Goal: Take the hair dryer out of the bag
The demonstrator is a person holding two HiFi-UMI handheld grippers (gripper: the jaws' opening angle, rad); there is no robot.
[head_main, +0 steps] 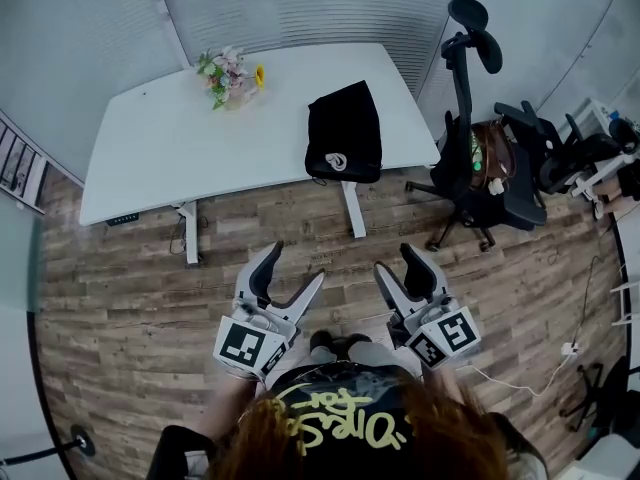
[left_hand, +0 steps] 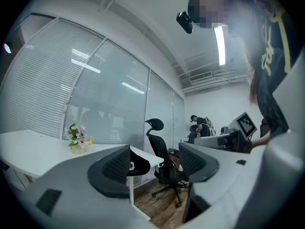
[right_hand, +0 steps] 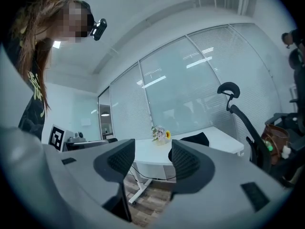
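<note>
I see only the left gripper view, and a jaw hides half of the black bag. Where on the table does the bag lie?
Observer: In the head view the bag lies on the right half of the table and reaches its near edge.
Operator: Does the hair dryer show anywhere?
Observer: No. The head view shows the whole bag from above, with nothing on it or beside it.
Operator: Is the right gripper holding something?
Observer: No. In the right gripper view the right gripper has its jaws apart, with nothing between them.
</note>
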